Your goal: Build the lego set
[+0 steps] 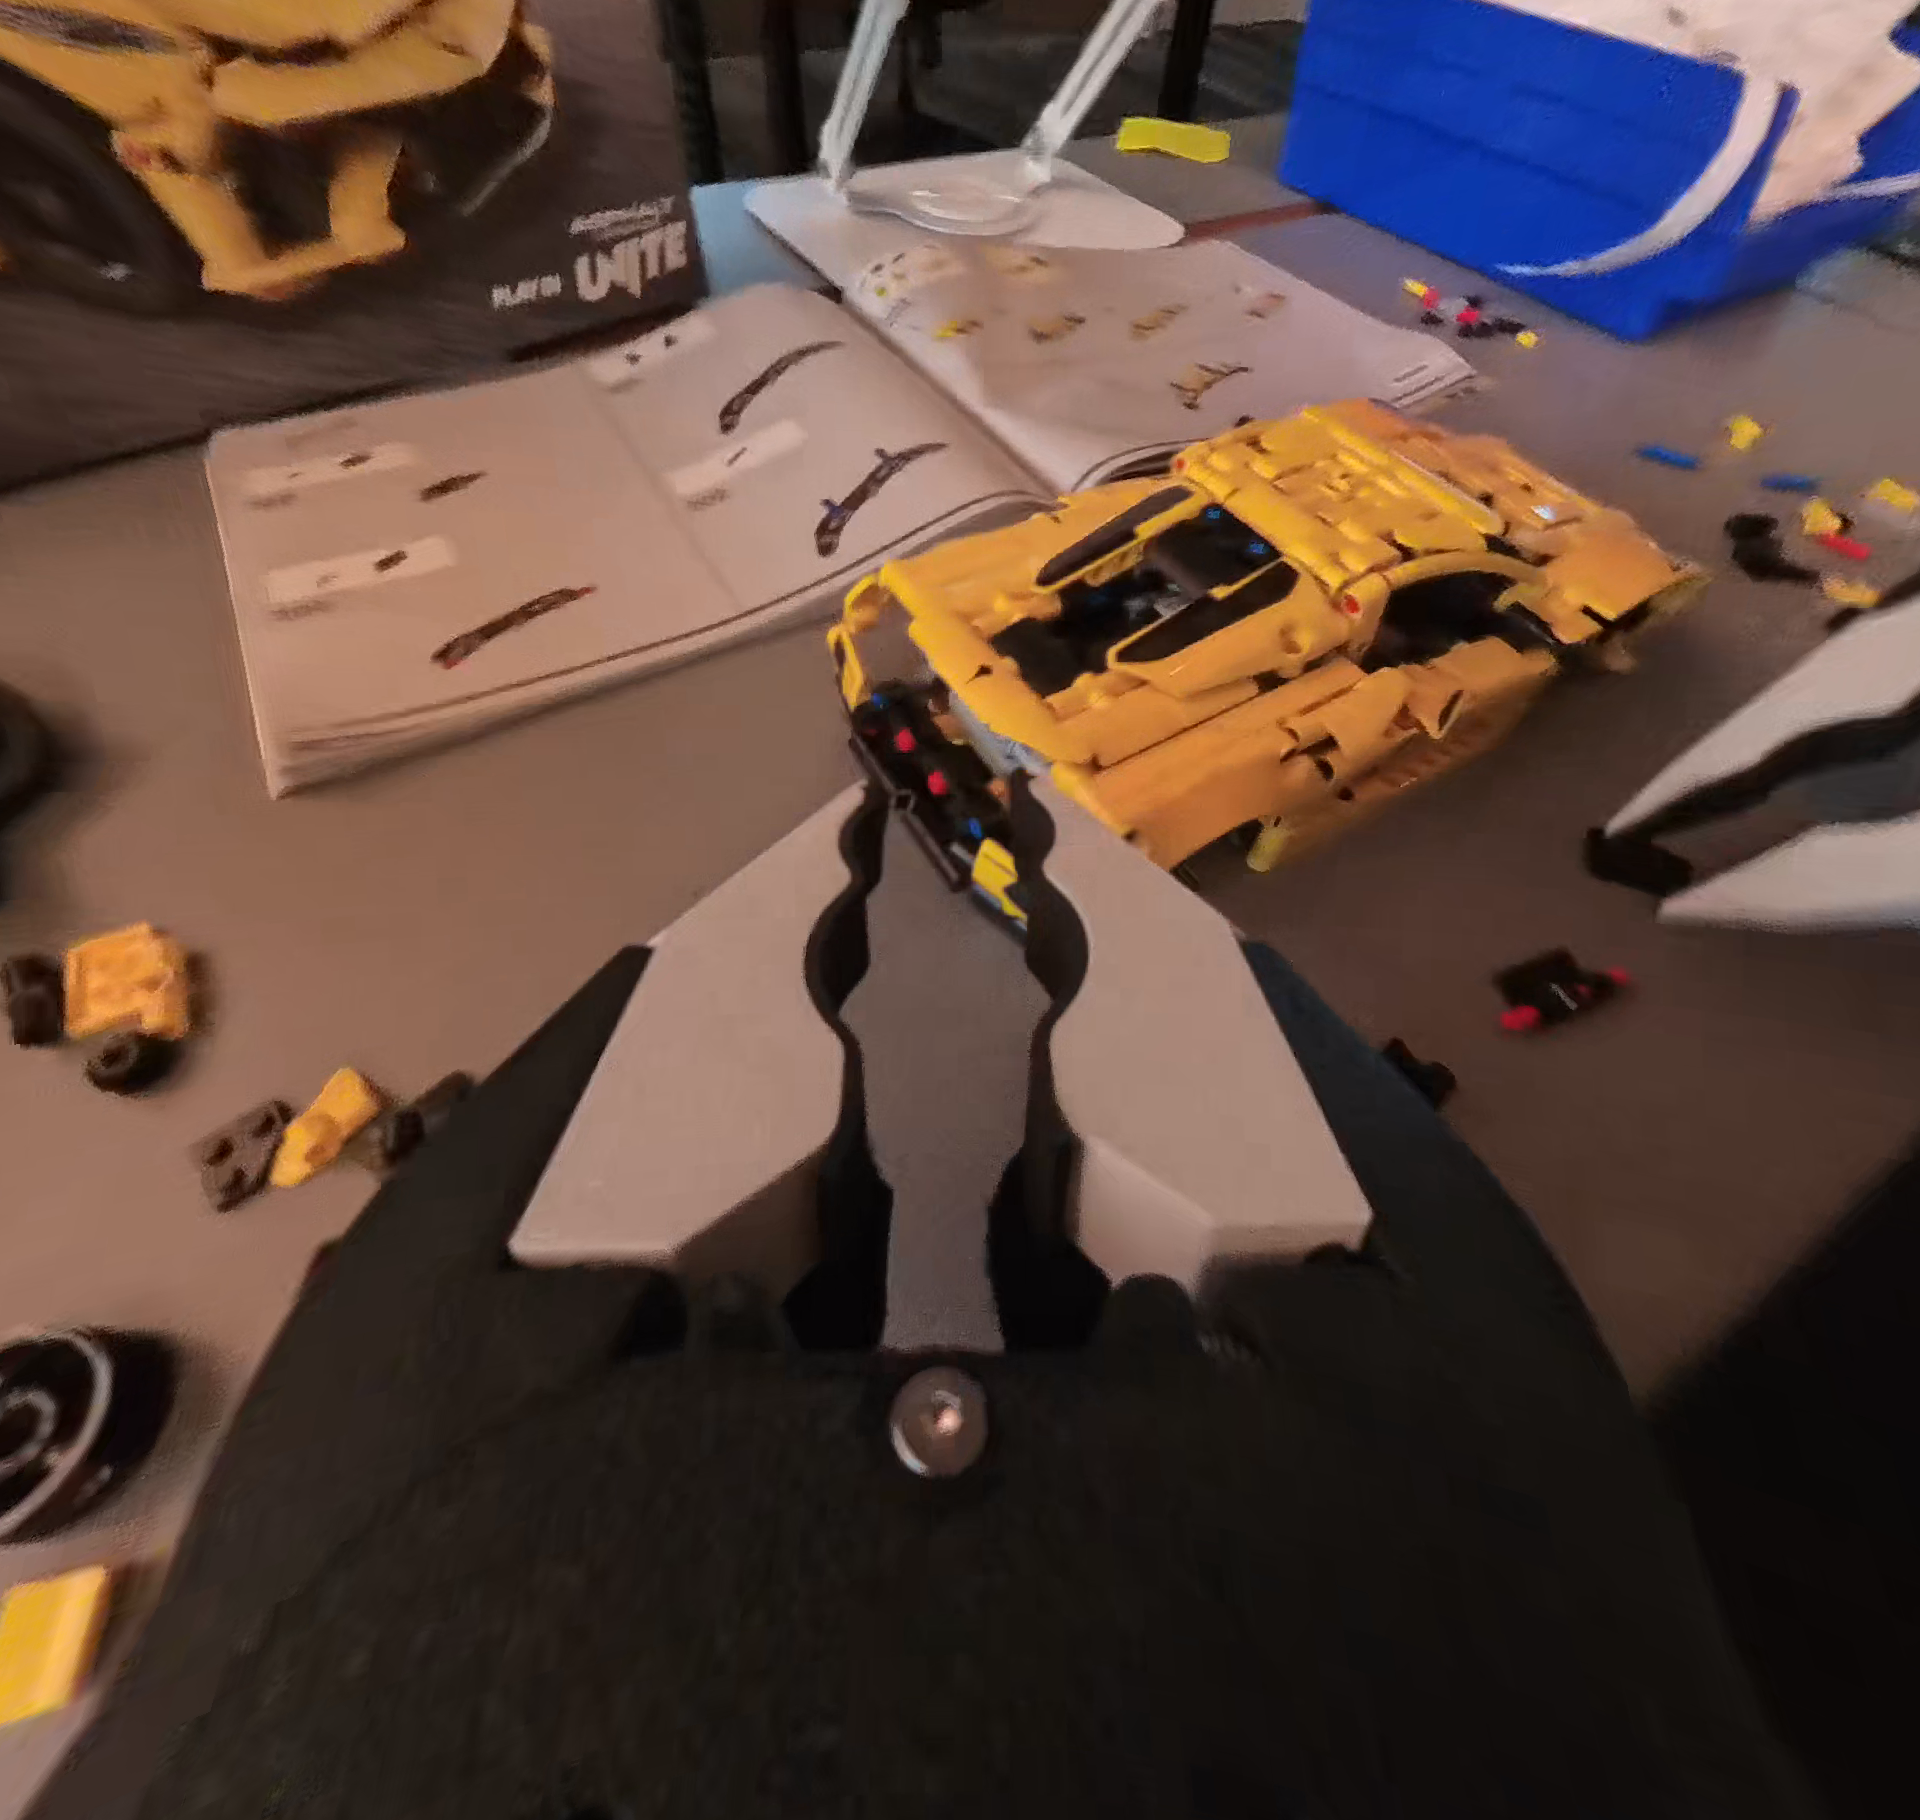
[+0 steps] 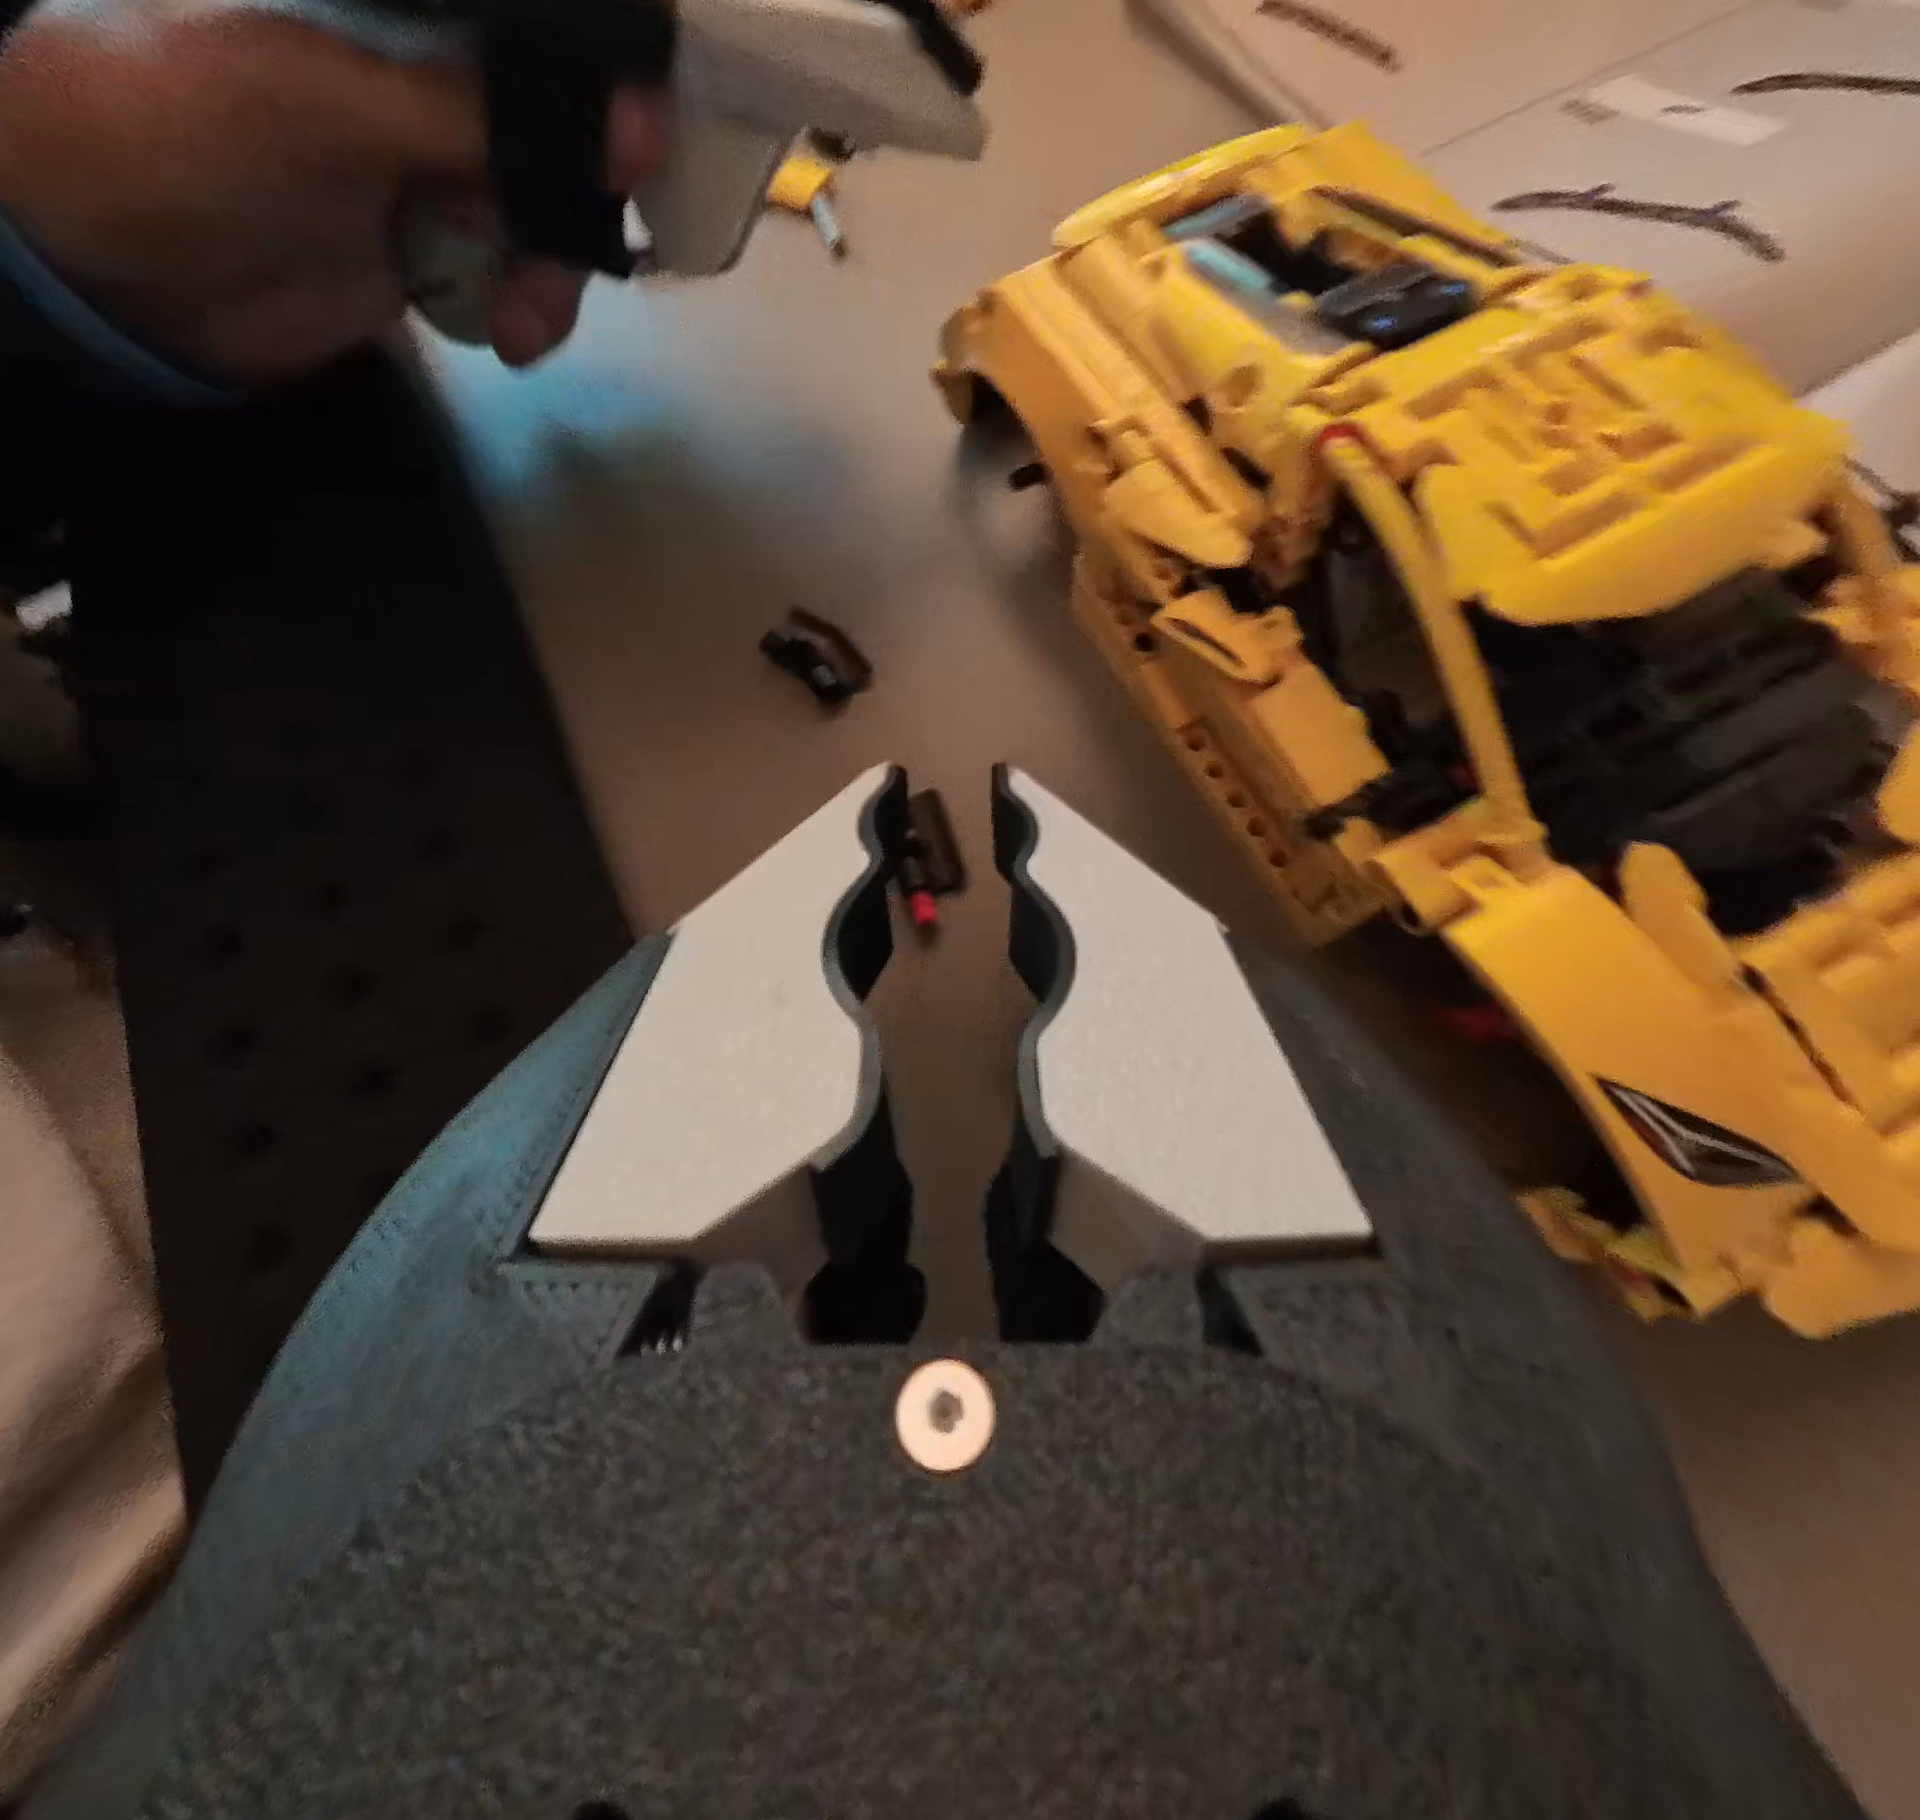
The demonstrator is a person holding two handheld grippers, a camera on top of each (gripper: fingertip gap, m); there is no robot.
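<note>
The small black piece [image 2: 928,851] lies lengthwise between the right gripper's [image 2: 943,783] part-open, empty jaws, against its left finger.

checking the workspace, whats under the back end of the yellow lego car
The yellow lego car overlaps the lower corner of the open instruction booklet. The page area beneath it is covered.

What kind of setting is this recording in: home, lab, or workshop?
Probably a lab or workshop bench, not a home. A grey table holds open instruction booklets, loose bricks and a half-built yellow car; a blue storage bin stands at the back, and a black perforated board shows beside it.
</note>
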